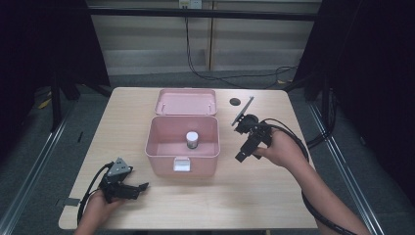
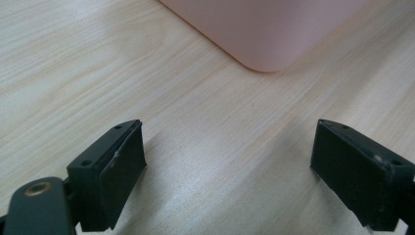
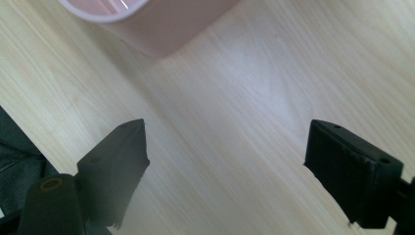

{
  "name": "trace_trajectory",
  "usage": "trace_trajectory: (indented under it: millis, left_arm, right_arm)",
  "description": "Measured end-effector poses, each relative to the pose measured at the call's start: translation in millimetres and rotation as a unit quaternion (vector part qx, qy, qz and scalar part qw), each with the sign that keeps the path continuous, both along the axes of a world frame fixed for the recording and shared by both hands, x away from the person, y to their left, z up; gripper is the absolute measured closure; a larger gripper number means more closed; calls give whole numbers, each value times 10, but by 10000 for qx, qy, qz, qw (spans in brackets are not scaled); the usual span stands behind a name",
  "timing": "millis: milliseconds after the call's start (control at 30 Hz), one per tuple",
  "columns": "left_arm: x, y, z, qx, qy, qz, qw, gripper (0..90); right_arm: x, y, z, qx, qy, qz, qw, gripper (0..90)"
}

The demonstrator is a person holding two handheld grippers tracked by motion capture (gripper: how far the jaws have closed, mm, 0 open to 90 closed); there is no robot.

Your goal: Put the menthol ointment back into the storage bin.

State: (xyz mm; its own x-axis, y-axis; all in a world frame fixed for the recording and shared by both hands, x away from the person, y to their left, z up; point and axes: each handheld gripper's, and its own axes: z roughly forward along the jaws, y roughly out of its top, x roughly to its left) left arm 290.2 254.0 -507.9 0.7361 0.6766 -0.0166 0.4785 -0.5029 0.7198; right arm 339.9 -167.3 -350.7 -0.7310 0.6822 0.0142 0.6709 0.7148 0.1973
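A pink box [image 1: 182, 142] sits in the middle of the high view, on a light wooden table [image 1: 235, 196], with its lid [image 1: 186, 102] thrown back flat toward the top of the frame. Inside it, right of centre, a small jar [image 1: 192, 140] with a pale cap stands upright on the box floor. If the jar carries a label, it is too small to read; no writing can be made out on the box either. A whitish latch [image 1: 181, 164] shows on the box's front wall, low in the frame.

The left gripper [image 1: 138, 188] lies at the lower left of the high view, held in a hand [image 1: 98, 205] and resting low over the table, below and left of the box, near it but apart. In the left gripper view its jaws stand wide apart with bare wood between them — nothing held — and a rounded corner of the pink box [image 2: 264, 34] fills the upper middle of the frame.

The right gripper [image 1: 243, 154] is at the right of centre in the high view, just beside the box's right wall, held by the right hand [image 1: 281, 147], with its grey plate tilted up. In the right gripper view the jaws are likewise spread wide and empty over the table [image 3: 235, 122]; the box's rim and corner [image 3: 147, 24] show at the upper left of the frame.

A small dark round spot [image 1: 235, 102] marks the tabletop right of the lid.
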Motion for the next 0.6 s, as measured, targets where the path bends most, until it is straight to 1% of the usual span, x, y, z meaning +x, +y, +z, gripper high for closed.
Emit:
trace_trajectory:
  millis: [100,167,300,467,567,600]
  left_arm:
    - [0,0,0,3,-1,-1,10000,123]
    - [0,0,0,2,-3,4,10000,123]
    - [-1,0,0,2,-3,5,10000,123]
    - [0,1,0,4,0,-3,10000,123]
    - [0,0,0,4,-5,3,10000,123]
    - [0,0,0,1,-1,-1,10000,123]
  right_arm:
    - [-24,-16,-34,0,3,22,10000,153]
    - [-40,-37,-60,57,22,22,10000,152]
    - [-64,-94,-128,18,38,6,10000,152]
    - [-110,-176,-216,1,66,-30,10000,153]
    - [-136,-236,-256,41,81,-59,9999,153]
    - [-144,-255,-263,53,93,-106,9999,152]
